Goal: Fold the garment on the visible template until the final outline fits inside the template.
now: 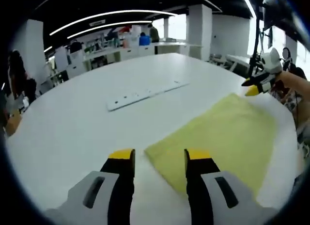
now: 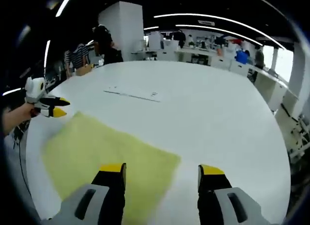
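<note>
A pale yellow garment (image 1: 223, 137) lies flat on the white table (image 1: 72, 133), folded to a rough rectangle. My left gripper (image 1: 160, 156) is open above its near corner; the cloth edge runs under the right-hand jaw and nothing is held. My right gripper (image 1: 253, 87) shows at the garment's far corner. In the right gripper view the same garment (image 2: 106, 159) spreads to the lower left. There my right gripper (image 2: 162, 170) is open over its corner, nothing between the jaws. My left gripper (image 2: 58, 107) hovers at the opposite corner, held by a hand.
A long white strip (image 1: 145, 95) lies on the table beyond the garment, also seen as the strip (image 2: 131, 94) in the right gripper view. People (image 2: 92, 48) stand past the far table edge. Desks and shelves (image 1: 121, 45) line the back of the room.
</note>
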### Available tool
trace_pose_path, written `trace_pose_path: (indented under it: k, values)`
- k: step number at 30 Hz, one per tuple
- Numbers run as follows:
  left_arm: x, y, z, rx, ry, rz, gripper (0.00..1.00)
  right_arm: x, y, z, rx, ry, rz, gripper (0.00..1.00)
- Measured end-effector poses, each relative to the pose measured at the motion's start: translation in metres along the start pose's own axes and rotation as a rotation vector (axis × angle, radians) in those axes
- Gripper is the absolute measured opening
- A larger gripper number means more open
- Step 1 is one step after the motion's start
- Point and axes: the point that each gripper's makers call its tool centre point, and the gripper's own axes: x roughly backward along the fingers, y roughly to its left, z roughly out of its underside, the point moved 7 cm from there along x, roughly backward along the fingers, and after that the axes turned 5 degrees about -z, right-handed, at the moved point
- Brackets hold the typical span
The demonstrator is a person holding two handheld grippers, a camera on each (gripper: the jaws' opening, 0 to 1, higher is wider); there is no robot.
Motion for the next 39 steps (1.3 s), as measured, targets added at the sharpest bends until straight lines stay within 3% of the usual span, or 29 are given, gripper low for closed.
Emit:
trace_pose_path:
  k: [10, 19, 30, 39]
  values:
    - [0.034, -0.008, 0.009, 0.003, -0.019, 0.047, 0.59, 0.022, 0.029, 0.004, -0.008, 0.012, -0.109, 0.80]
    - [0.060, -0.020, 0.022, -0.004, -0.026, 0.101, 0.70, 0.043, 0.050, 0.028, -0.011, 0.058, -0.201, 0.88]
    - [0.089, -0.047, 0.045, -0.033, -0.017, 0.177, 0.71, 0.066, 0.062, 0.068, -0.003, 0.116, -0.242, 0.87]
    - [0.099, -0.061, 0.073, 0.011, 0.011, 0.174, 0.59, 0.075, 0.066, 0.096, -0.033, 0.130, -0.241, 0.74]
